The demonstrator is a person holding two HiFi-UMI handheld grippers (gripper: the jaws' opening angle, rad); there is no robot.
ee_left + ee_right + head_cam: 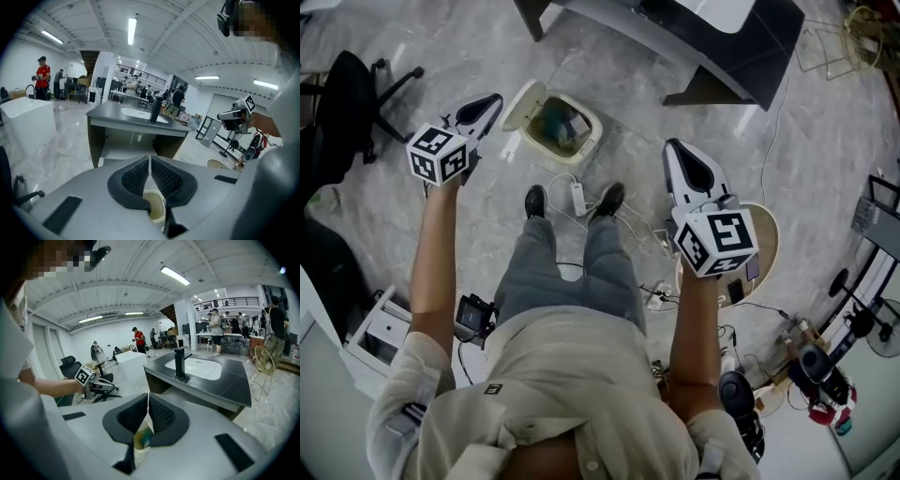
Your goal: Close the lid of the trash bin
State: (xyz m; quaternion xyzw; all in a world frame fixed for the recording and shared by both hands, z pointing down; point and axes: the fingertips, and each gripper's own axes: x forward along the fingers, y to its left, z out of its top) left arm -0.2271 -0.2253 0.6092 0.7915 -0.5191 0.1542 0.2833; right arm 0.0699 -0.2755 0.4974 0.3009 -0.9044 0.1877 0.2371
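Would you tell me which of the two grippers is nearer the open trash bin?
The left gripper: in the head view its tip shows right beside the open lid of the bin, while the right gripper lies well off to the other side.

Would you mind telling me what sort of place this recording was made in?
Probably an open-plan lab or workshop hall: a freestanding counter with a sink, an office chair on polished stone floor, people at benches beyond.
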